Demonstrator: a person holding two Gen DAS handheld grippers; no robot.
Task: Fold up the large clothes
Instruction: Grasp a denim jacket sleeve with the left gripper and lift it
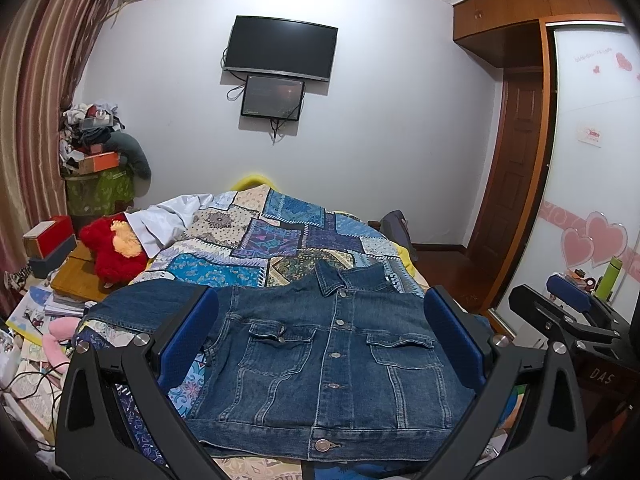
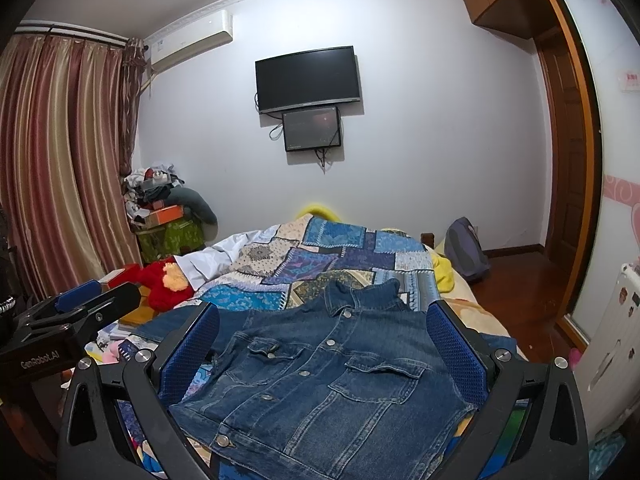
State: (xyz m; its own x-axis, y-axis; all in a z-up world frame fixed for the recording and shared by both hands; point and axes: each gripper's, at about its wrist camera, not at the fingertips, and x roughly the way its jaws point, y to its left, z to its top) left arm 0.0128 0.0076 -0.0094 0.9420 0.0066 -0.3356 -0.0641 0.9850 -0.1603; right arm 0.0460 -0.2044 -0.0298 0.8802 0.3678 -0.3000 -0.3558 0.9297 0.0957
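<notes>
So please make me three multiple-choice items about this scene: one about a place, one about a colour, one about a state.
1. Where does the denim jacket lie?
A. on the patchwork quilt on the bed
B. on the wooden floor
C. hung on the wardrobe door

2. What colour is the plush toy at the left side of the bed?
A. green
B. red
C. white

3. How are the jaws of the left gripper and the right gripper?
A. both shut on the jacket
B. left shut, right open
C. both open, holding nothing

Answers:
1 A, the jacket is spread front up on the quilt.
2 B, the toy is red with a yellow-orange patch.
3 C, in each wrist view the blue pads stand wide apart with the jacket seen between them, ungripped.
</notes>
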